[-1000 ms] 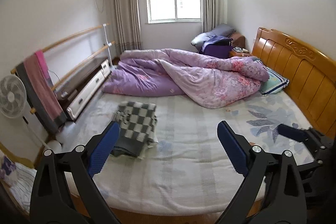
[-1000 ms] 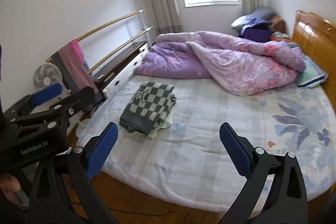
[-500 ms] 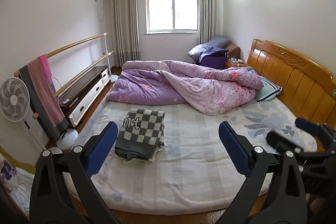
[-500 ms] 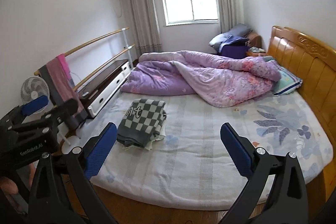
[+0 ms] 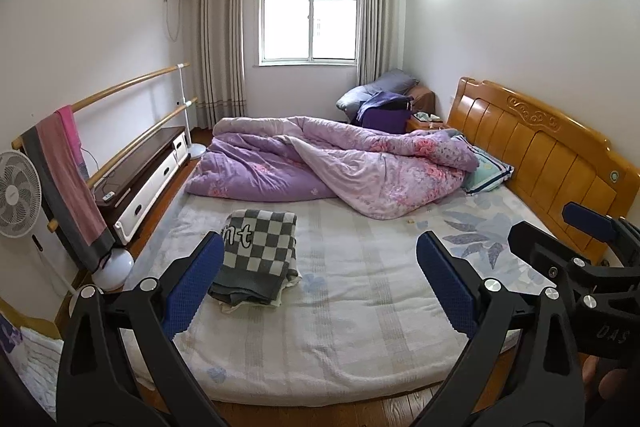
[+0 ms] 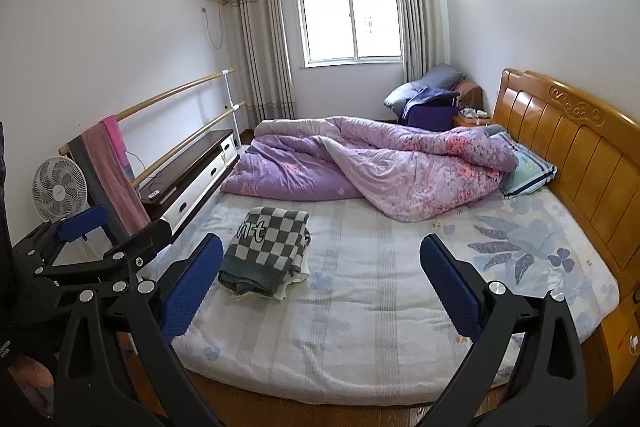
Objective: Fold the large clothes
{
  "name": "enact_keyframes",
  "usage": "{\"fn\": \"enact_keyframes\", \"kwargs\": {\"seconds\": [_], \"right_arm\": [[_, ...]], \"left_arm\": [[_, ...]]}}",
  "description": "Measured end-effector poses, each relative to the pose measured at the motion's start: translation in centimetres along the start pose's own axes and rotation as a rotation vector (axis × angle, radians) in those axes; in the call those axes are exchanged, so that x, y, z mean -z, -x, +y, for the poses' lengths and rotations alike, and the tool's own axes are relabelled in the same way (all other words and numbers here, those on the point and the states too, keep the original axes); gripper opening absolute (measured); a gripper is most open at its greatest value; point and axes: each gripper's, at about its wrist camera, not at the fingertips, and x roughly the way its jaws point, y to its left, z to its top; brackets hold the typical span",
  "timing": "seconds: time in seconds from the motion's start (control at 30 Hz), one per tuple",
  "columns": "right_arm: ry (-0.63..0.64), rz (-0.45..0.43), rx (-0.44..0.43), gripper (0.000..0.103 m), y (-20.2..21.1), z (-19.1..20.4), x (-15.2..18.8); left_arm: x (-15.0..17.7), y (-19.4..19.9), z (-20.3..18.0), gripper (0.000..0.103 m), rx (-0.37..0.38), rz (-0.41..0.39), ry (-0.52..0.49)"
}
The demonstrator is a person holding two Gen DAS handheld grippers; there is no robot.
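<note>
Your left gripper (image 5: 318, 275) and right gripper (image 6: 320, 277) both hang at the foot of the bed (image 5: 360, 327) with jaws spread wide, holding nothing. The folded checkered garment (image 5: 258, 255) lies on the mattress, left of centre, apart from both grippers, near the rumpled purple quilt (image 5: 340, 167)

Left gripper (image 5: 320, 281) fingers (image 5: 192, 285) spread wide, holding nothing, raised, pointing far. Right gripper (image 6: 322, 283) same, fingers (image 6: 450, 291) wide apart, nothing between. Grippers side by side, each seen in other's view.
</note>
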Motion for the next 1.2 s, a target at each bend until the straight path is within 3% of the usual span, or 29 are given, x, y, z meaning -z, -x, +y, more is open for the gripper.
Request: {"fn": "enact_keyframes", "kwargs": {"seconds": [0.63, 1.2], "right_arm": [[-0.004, -0.039, 0.014, 0.095, 0.5, -0.2, -0.8], [-0.003, -0.030, 0.030, 0.095, 0.2, -0.5, -1.0]], "left_arm": [[-1.7, 0.3, -0.6, 0.097, -0.027, -0.048, 0.005], [-2.0, -0.4, -1.3, 0.097, -0.037, -0.043, 0.012]]}}
